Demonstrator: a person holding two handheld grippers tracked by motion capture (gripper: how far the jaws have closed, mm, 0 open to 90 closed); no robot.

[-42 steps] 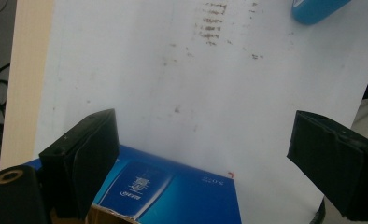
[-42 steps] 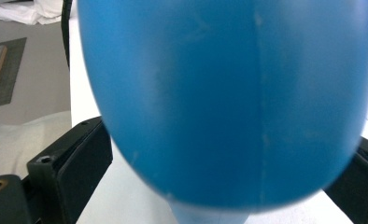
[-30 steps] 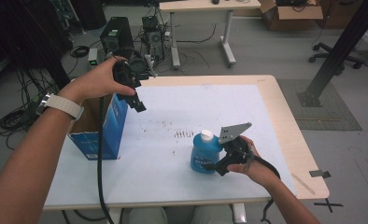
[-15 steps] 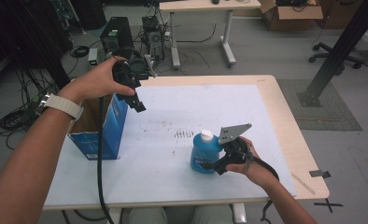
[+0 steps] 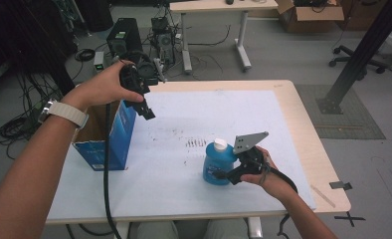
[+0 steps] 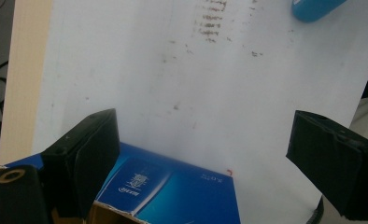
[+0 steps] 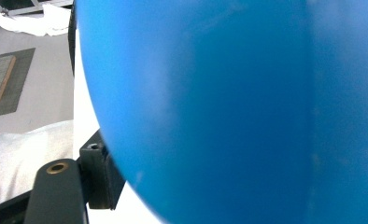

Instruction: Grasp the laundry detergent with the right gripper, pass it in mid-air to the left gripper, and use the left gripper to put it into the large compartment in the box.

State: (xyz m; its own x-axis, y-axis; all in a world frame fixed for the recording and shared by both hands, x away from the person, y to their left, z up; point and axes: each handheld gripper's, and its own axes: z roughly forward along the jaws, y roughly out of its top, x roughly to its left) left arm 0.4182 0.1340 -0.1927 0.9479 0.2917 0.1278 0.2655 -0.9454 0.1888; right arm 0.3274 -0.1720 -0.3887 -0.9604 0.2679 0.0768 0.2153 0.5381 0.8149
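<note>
The right tool (image 5: 223, 174) pinches the blue bottle (image 5: 218, 163), which stands upright on the bench (image 5: 283, 124) near its front edge; the left tool (image 5: 145, 109) hangs with jaws spread above the open blue box (image 5: 113, 144) at the bench's left side; the step in hand looks like securing the bottle for a lift; next it likely wants raising and carrying toward the box, kept upright; against half a second ago, almost nothing has shifted.

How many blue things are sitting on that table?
2: a blue bottle with a white cap near the table's front, at the right gripper, and an open blue box at the left edge, below the left gripper. The box's inside is hidden.
</note>
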